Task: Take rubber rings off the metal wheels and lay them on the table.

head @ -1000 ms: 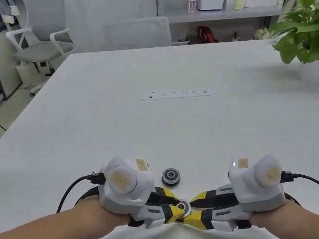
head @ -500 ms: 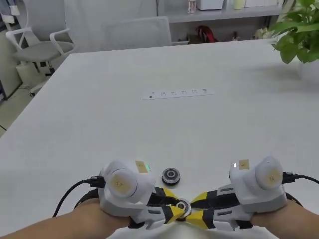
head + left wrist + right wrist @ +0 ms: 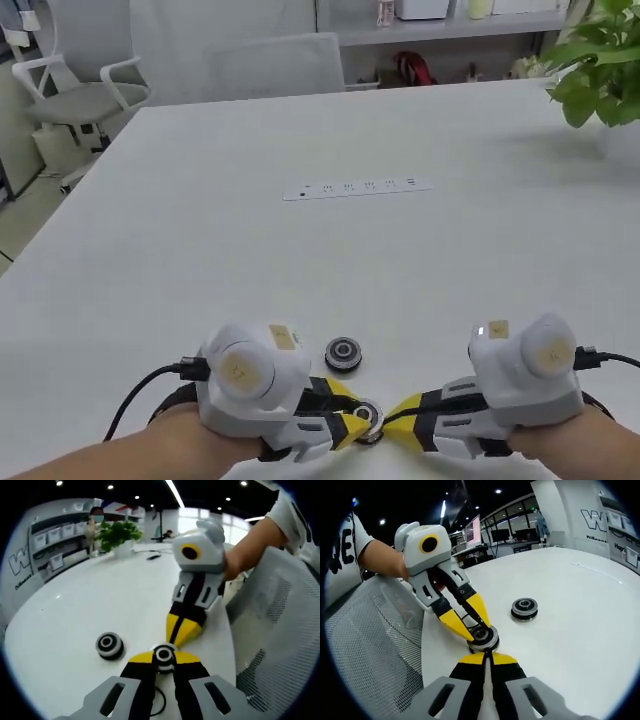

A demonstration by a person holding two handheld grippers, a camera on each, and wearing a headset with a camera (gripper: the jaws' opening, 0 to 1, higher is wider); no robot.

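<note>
Metal wheel point(image 3: 483, 637), axis upright, low at the near edge of the table point(image 3: 300, 260); whether it touches the table cannot be told. It is clamped across its rim by the left hand-held gripper point(image 3: 163, 659), whose yellow-tipped jaws close on it from both sides. The right hand-held gripper point(image 3: 485, 659) meets it nose to nose, with its jaws pressed together and no visible gap. Its tips touch the wheel's edge, but whether a lip of rubber is caught between them cannot be told.

Step in hand, as judged: stripping the held wheel, one tool serving as vice and the other as puller. The next move calls for a firm pinch on the rubber alone and a pull away from the wheel against the left clamp. The freed ring would then be laid on the table.

The wheel is a small bright-metal disc with a dark hub. A second wheel point(image 3: 343, 351) lies just beyond the grippers; its black outer band is probably a rubber ring point(image 3: 111, 655). The table is white, smooth and faintly glossy. A power strip point(image 3: 357, 188) lies well beyond.
</note>
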